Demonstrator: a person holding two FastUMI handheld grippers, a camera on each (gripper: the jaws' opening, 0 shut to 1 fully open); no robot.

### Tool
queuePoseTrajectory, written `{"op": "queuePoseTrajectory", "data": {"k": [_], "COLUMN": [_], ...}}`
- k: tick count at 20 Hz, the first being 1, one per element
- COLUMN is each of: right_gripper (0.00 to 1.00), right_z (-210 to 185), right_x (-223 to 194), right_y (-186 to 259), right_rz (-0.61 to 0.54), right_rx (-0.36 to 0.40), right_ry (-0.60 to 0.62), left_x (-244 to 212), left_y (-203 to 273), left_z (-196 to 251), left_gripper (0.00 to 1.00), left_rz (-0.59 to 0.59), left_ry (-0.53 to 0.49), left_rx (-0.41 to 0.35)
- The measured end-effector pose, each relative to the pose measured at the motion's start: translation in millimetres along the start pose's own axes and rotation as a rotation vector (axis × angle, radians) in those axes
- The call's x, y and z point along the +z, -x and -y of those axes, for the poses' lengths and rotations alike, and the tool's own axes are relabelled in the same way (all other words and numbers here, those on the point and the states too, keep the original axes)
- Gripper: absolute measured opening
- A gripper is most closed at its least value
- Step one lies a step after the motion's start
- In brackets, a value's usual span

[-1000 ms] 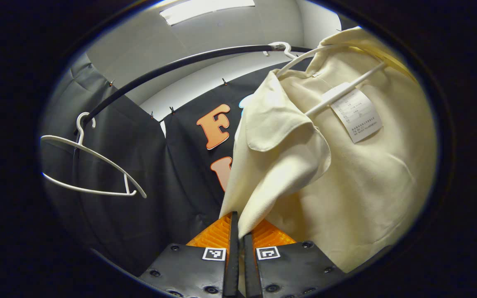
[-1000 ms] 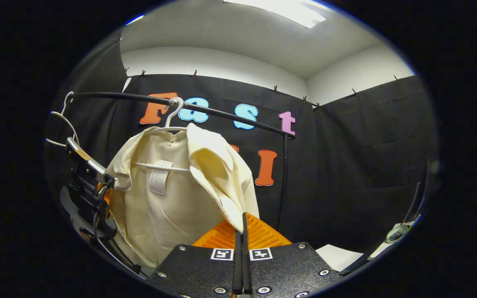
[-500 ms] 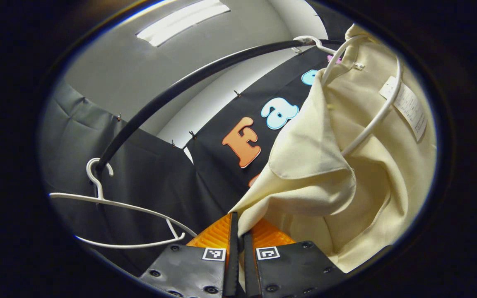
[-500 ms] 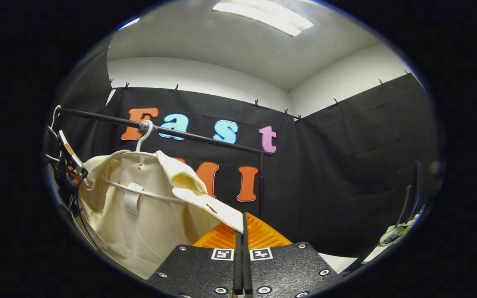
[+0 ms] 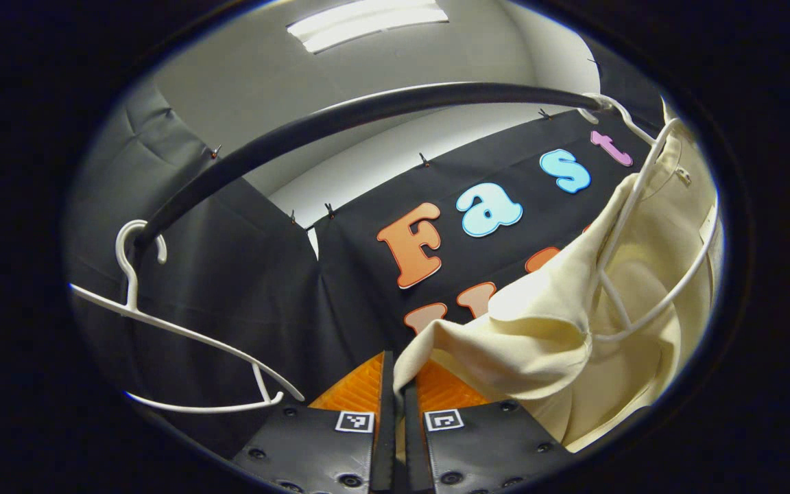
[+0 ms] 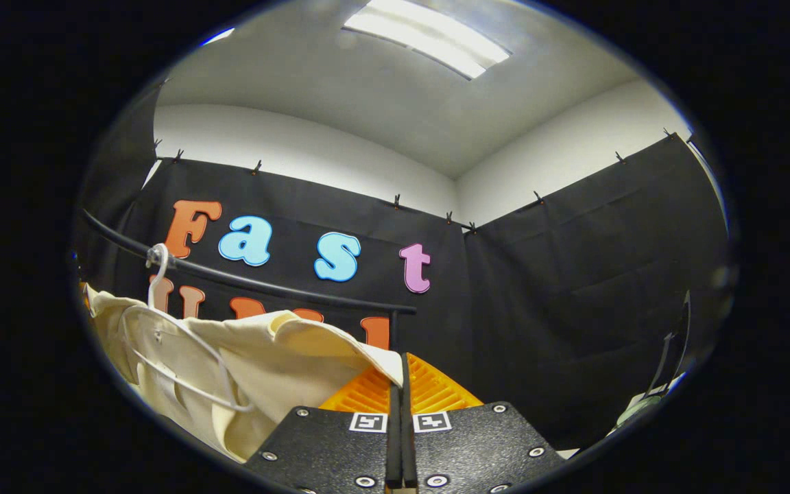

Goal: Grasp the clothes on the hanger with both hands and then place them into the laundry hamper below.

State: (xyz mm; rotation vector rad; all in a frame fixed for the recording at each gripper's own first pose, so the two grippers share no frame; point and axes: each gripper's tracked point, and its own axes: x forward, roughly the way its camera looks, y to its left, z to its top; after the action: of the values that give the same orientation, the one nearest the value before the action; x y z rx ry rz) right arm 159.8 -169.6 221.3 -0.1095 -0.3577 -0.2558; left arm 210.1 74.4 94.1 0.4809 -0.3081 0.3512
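1. Here, the cream shirt (image 5: 559, 336) is seen at the right and lower right of the left gripper view, with one edge drawn down to the bottom centre, where it is pinched between the pressed-together fingers of the left gripper (image 5: 395, 384).
2. In the right gripper view, the shirt (image 6: 265, 357) is spread across the lower left, and its other edge is clamped at bottom centre by the right gripper (image 6: 400, 384), whose fingers are likewise pressed together on cloth.
3. The white hanger (image 6: 175, 343) is seen threaded inside the shirt, its hook caught on the black rail (image 6: 265, 285) above.
4. The shirt's long axis is judged to run from each gripper up toward the hanger, so a downward, outward pull is called for to free it.
5. The hamper's place cannot be told.
6. An empty hanger (image 5: 182, 343) is seen at the left.
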Motion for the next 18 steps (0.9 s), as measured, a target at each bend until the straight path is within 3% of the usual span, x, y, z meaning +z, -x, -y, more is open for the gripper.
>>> {"op": "queuePoseTrajectory", "data": {"k": [5, 7, 14, 18], "right_gripper": [0.00, 0.00, 0.00, 0.00], "right_z": [7, 3, -18, -21], "right_x": [-44, -66, -131, -131], "right_y": [-53, -56, 6, 37], "right_rz": [-0.082, -0.130, -0.224, -0.233], "right_rx": [-0.037, -0.035, 0.055, 0.087], "right_ry": [0.062, 0.030, 0.055, 0.052], "left_x": [5, 3, -25, -37], "left_y": [-3, -5, -5, -4], "left_z": [15, 17, 15, 12], "left_gripper": [0.13, 0.13, 0.13, 0.13], "left_rz": [0.020, 0.018, -0.046, -0.073], "left_ry": [0.076, 0.092, 0.045, 0.046], "left_rx": [-0.050, -0.057, -0.044, -0.043]}}
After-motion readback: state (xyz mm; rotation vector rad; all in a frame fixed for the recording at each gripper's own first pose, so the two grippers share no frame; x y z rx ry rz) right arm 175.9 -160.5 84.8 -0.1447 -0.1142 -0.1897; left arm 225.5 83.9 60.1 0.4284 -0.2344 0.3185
